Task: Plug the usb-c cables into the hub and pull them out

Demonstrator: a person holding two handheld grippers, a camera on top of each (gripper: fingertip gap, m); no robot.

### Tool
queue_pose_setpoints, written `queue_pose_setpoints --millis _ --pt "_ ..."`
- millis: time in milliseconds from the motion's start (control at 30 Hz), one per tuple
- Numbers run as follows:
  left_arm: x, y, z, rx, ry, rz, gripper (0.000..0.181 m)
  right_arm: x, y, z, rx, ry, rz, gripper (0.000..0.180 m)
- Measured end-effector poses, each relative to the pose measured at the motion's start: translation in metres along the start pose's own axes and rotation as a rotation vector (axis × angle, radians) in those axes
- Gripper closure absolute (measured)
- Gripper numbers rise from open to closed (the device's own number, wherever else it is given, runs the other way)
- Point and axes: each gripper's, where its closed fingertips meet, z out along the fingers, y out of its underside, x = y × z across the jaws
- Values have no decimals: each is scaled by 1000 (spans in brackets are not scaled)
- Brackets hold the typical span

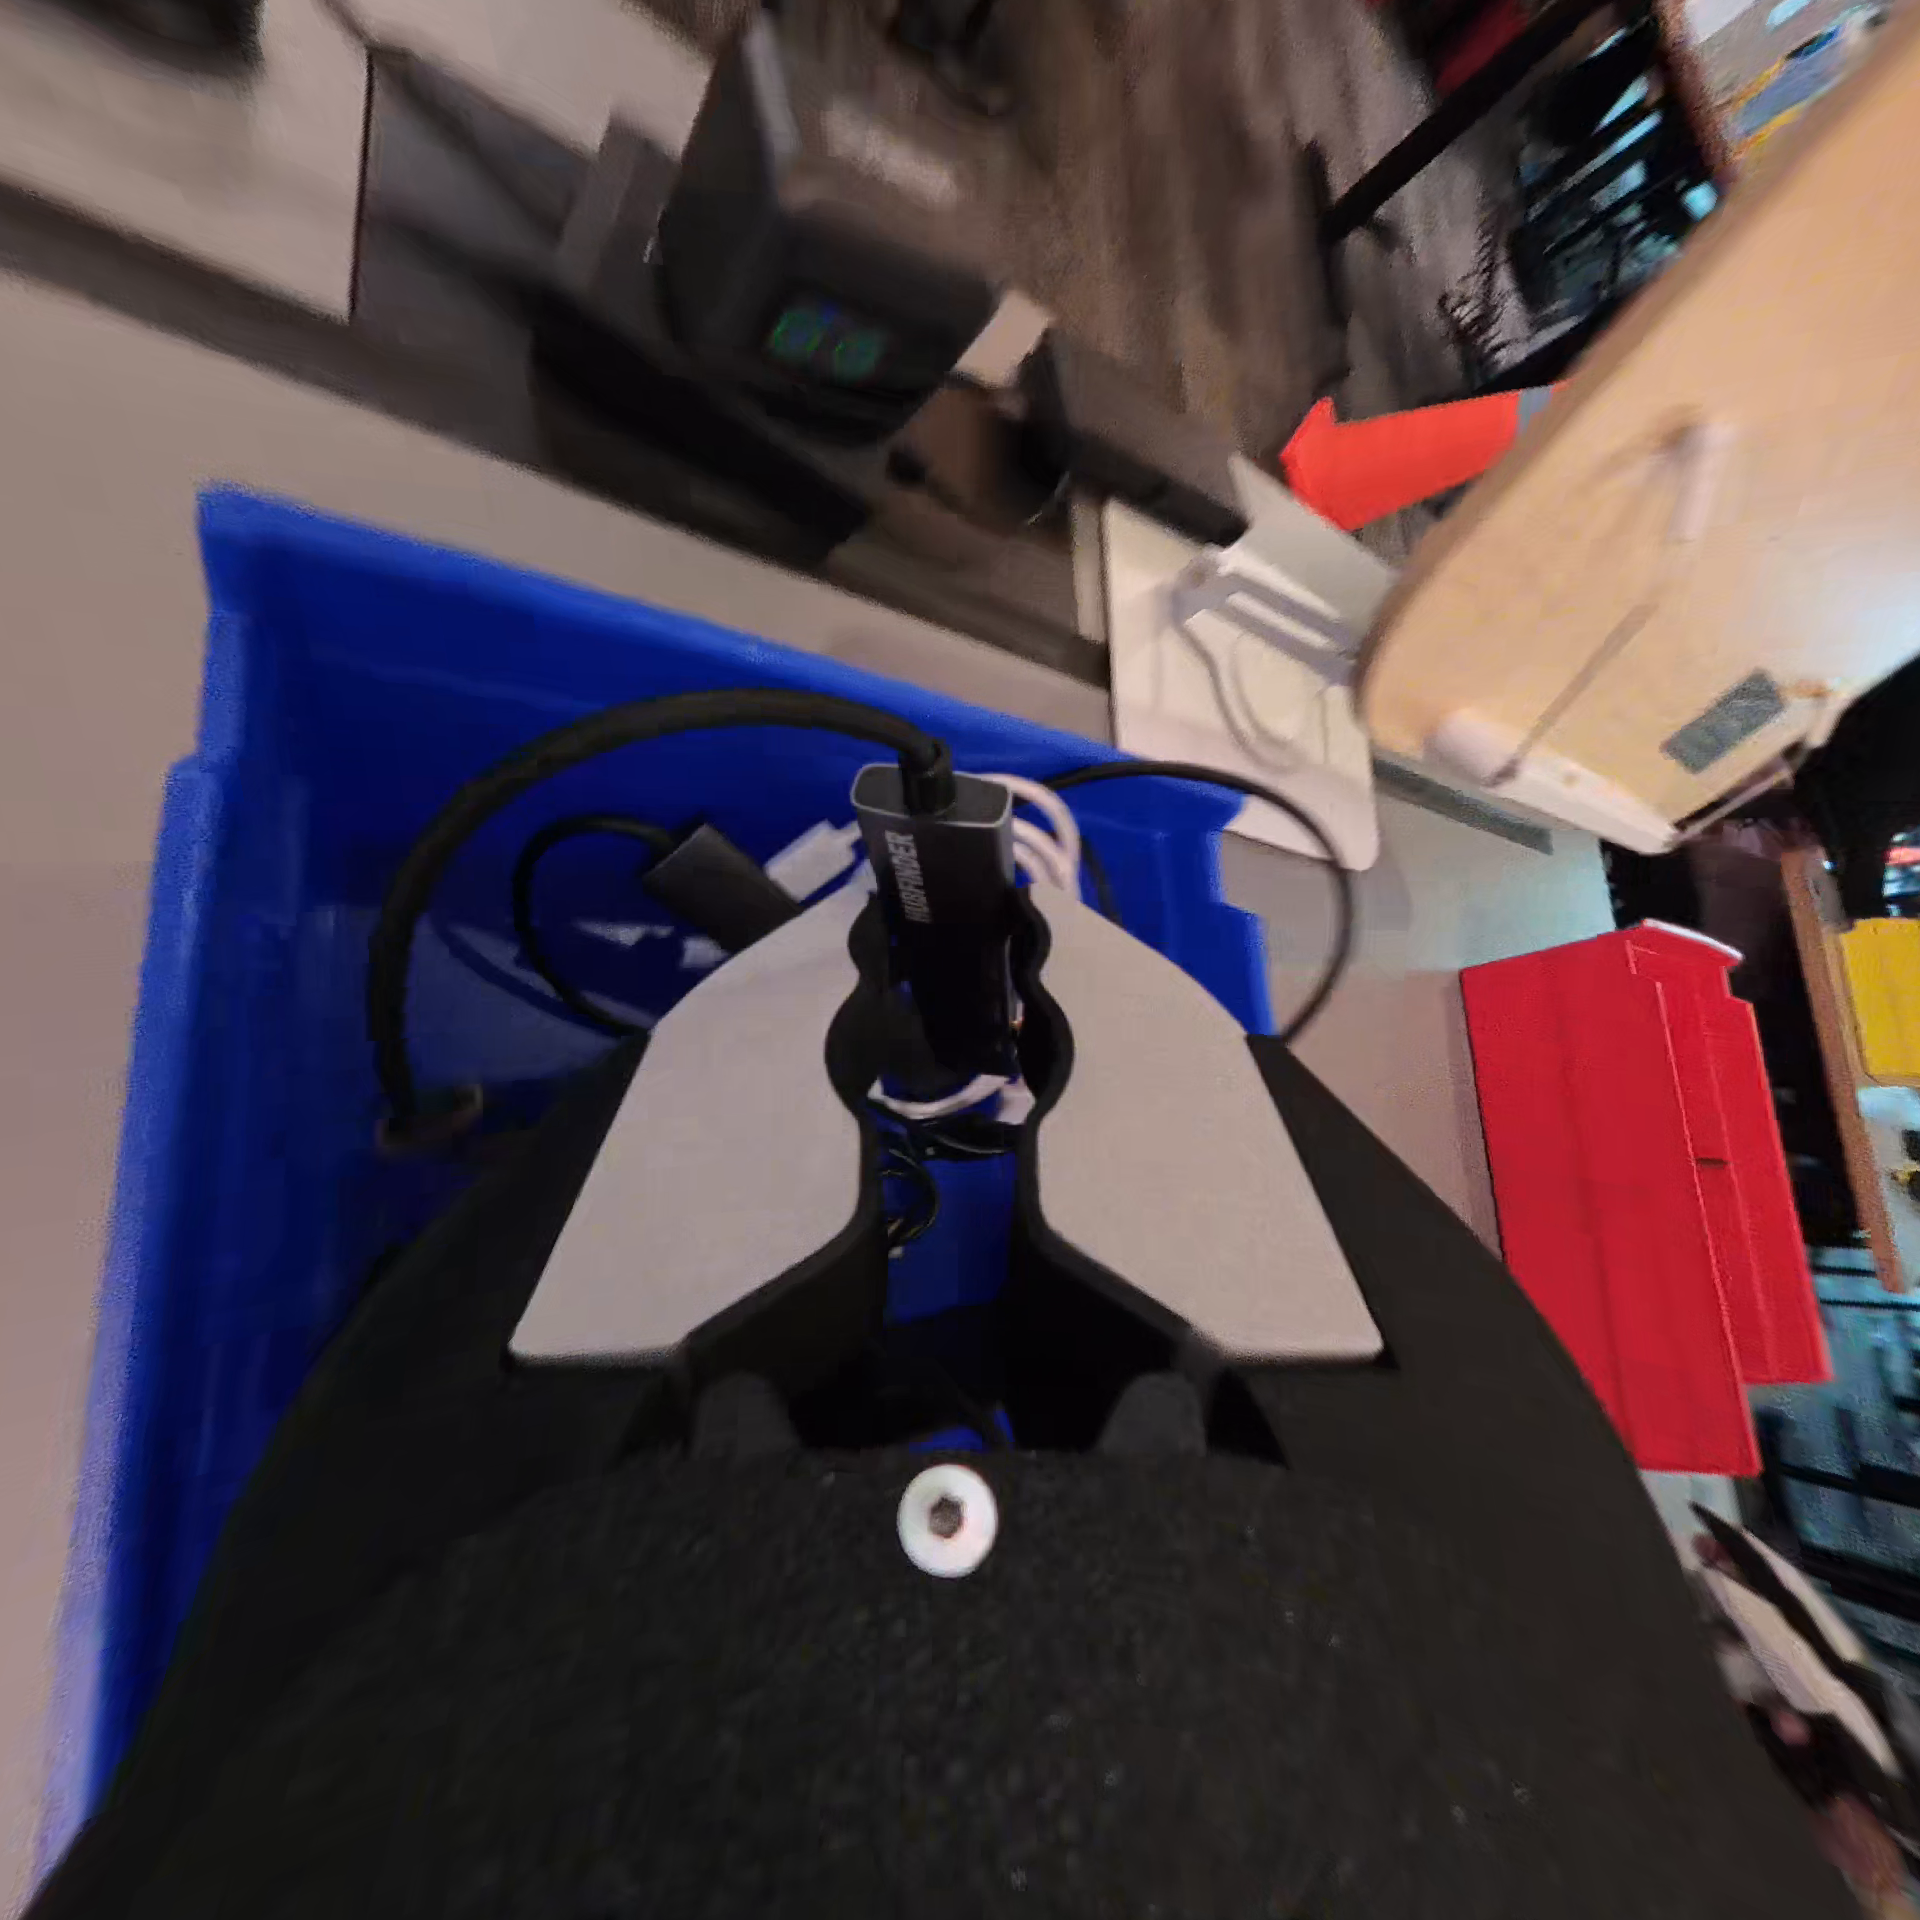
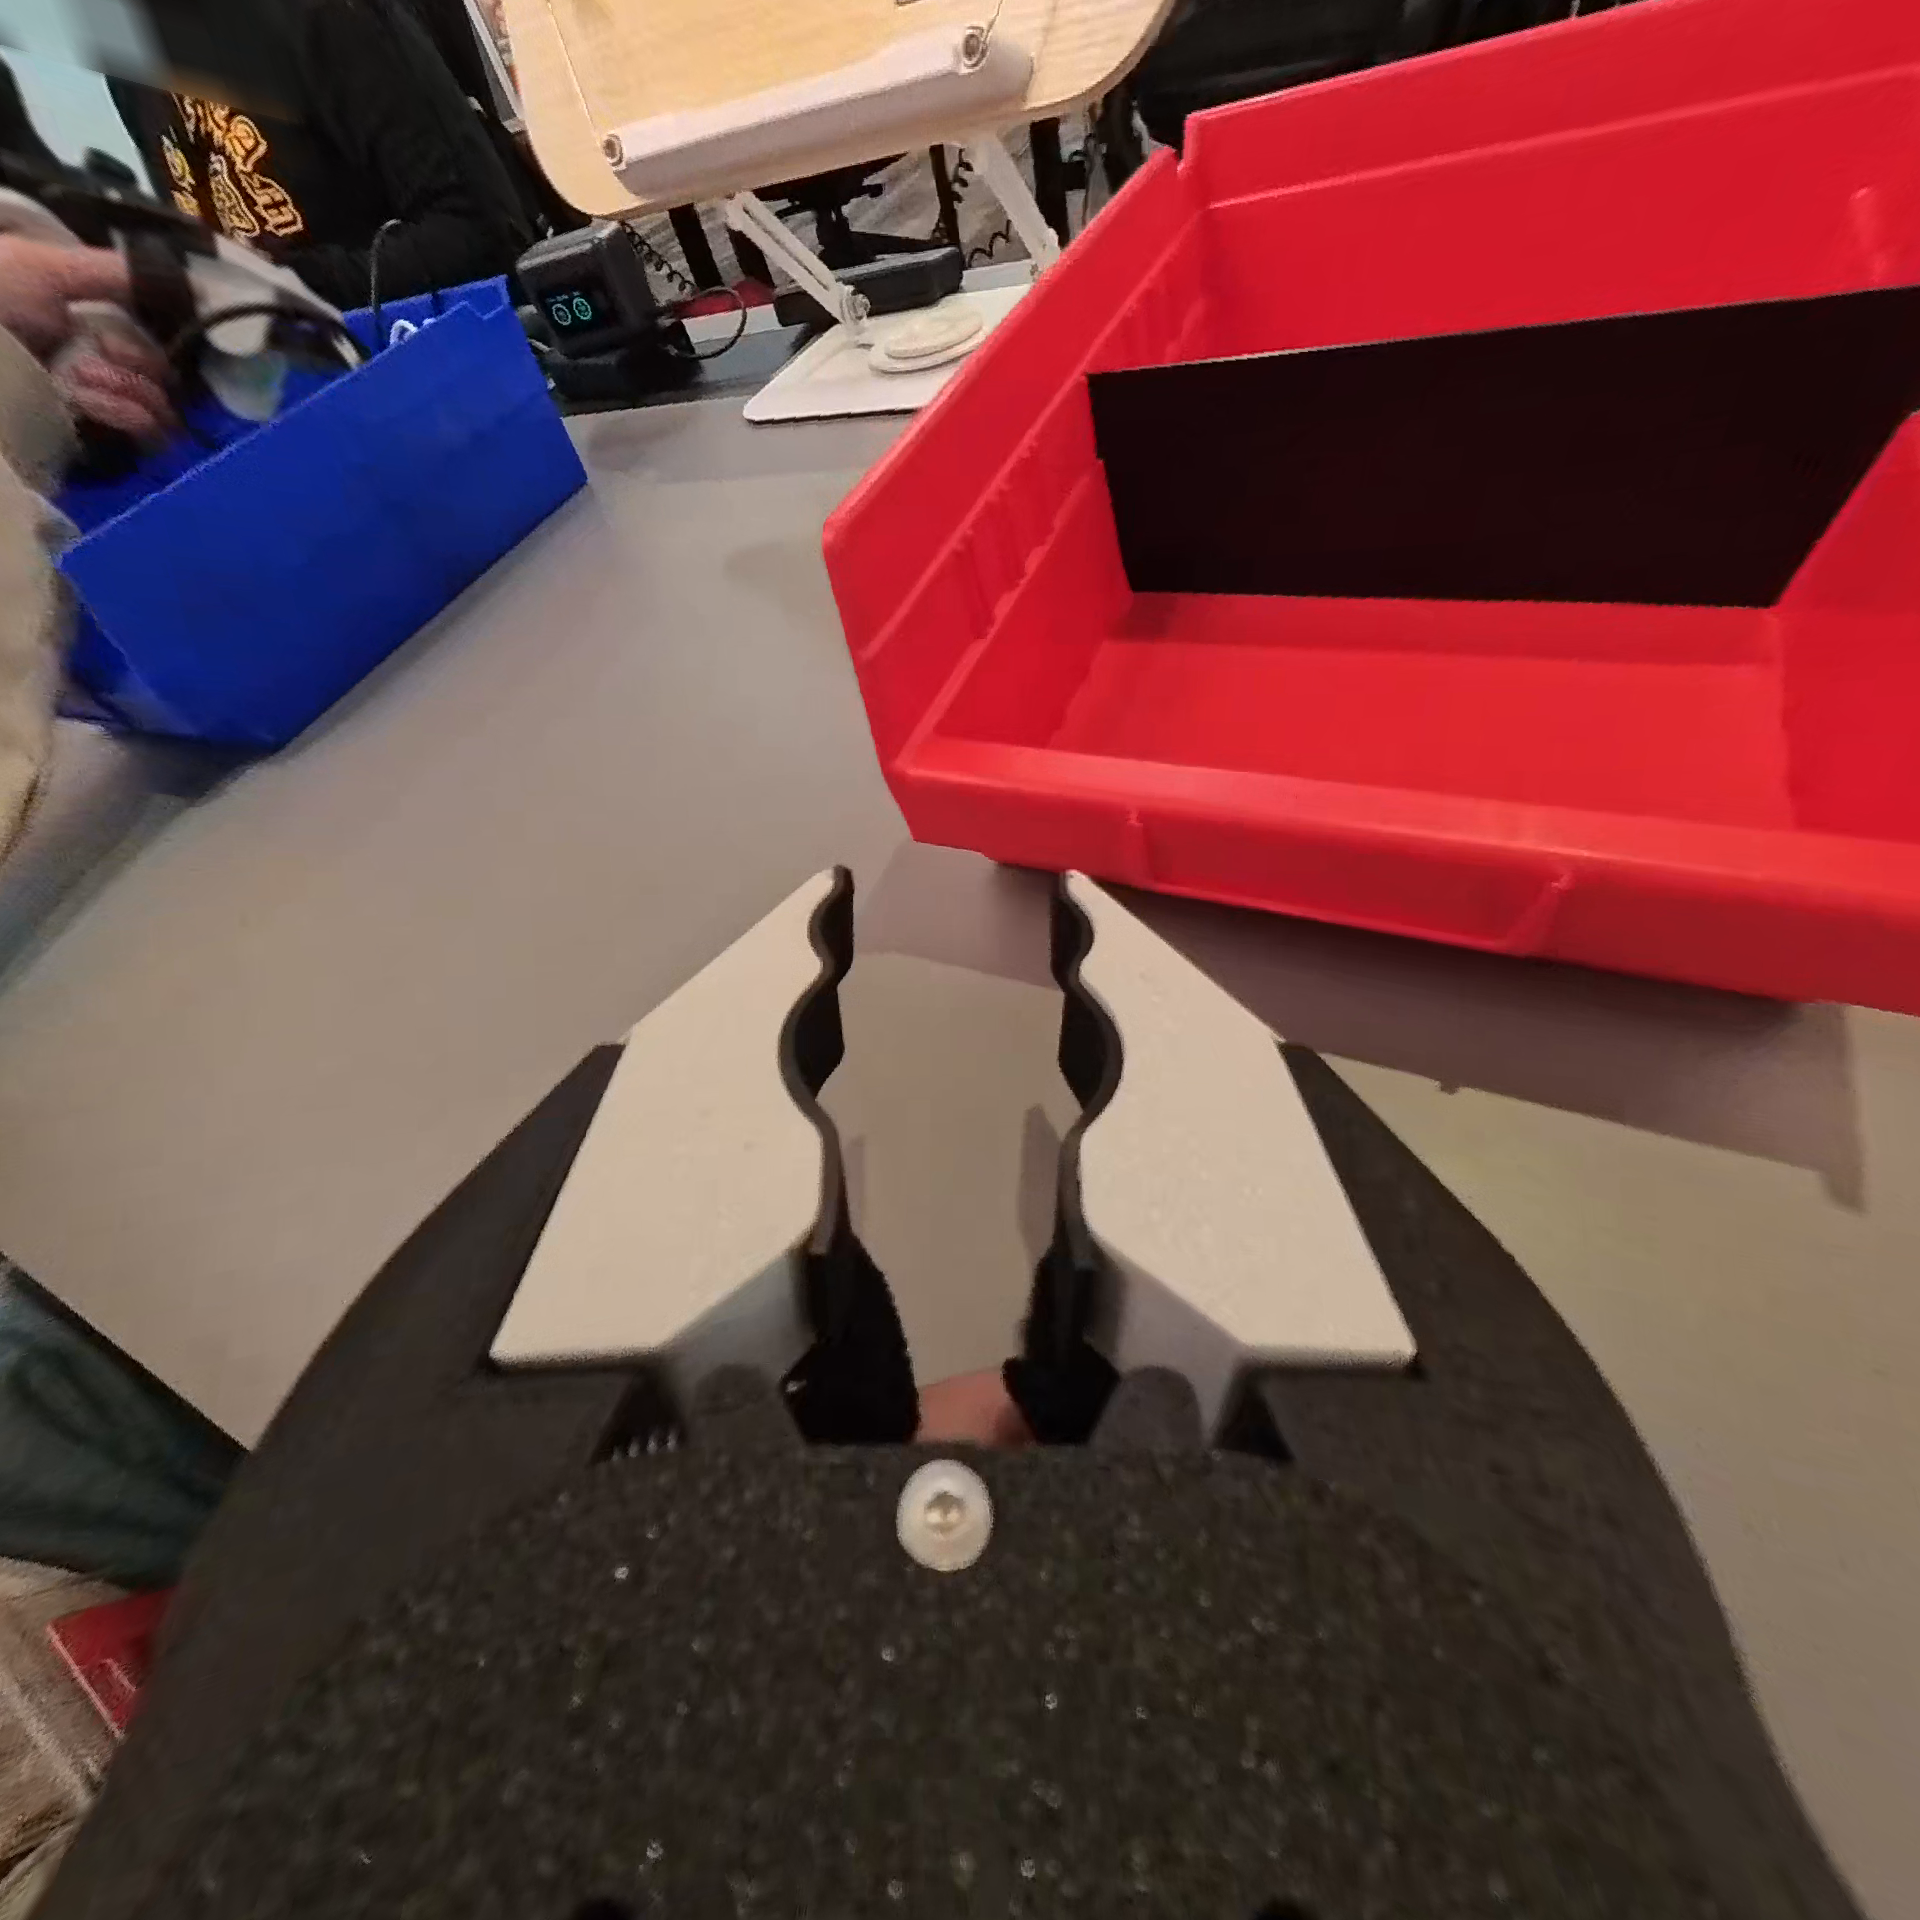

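In the left wrist view my left gripper (image 1: 940,935) is shut on a dark grey USB hub (image 1: 935,894) and holds it upright above the blue bin (image 1: 312,790). A thick black braided cable (image 1: 582,748) leaves the hub's top end and loops left. White cables (image 1: 1049,831) and a thin black cable (image 1: 1320,894) hang behind it. A second dark hub (image 1: 717,883) lies in the bin. In the right wrist view my right gripper (image 2: 954,904) is open and empty above the grey table (image 2: 520,831), just in front of the red bin (image 2: 1403,748).
The red bin has a black divider (image 2: 1507,478) and also shows in the left wrist view (image 1: 1621,1195). The blue bin (image 2: 332,551) stands at the left with a person's hand (image 2: 73,343) over it. A wooden lamp on a white base (image 2: 883,364) and a black device (image 2: 582,291) stand behind. Tip to tip, the grippers are about 60 cm apart.
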Motion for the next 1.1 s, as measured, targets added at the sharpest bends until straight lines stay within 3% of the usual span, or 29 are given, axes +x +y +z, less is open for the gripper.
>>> queue_pose_setpoints --millis 167,300,467,567,667,800,933,1100 --pt "79 -34 -69 242 105 259 158 -10 -8 -2 44 -9 -54 142" --pt "180 -44 -146 416 304 476 159 -26 -27 -4 143 -21 -140 138" --pt "317 -1 -244 512 703 669 159 -74 -68 -8 277 -126 -219 133" --pt "370 41 -275 510 831 750 159 -112 -107 -11 363 -190 -295 132" --pt "391 87 -268 494 846 743 159 -153 -152 -13 454 -211 -448 132" --pt "383 152 -225 501 777 692 159 -199 -189 -3 526 -206 -656 132" --pt "367 193 -195 509 742 602 159 -218 -175 20 549 -218 -733 140" --pt "355 230 -160 369 769 511 159 -219 -158 28 602 -249 -739 152"
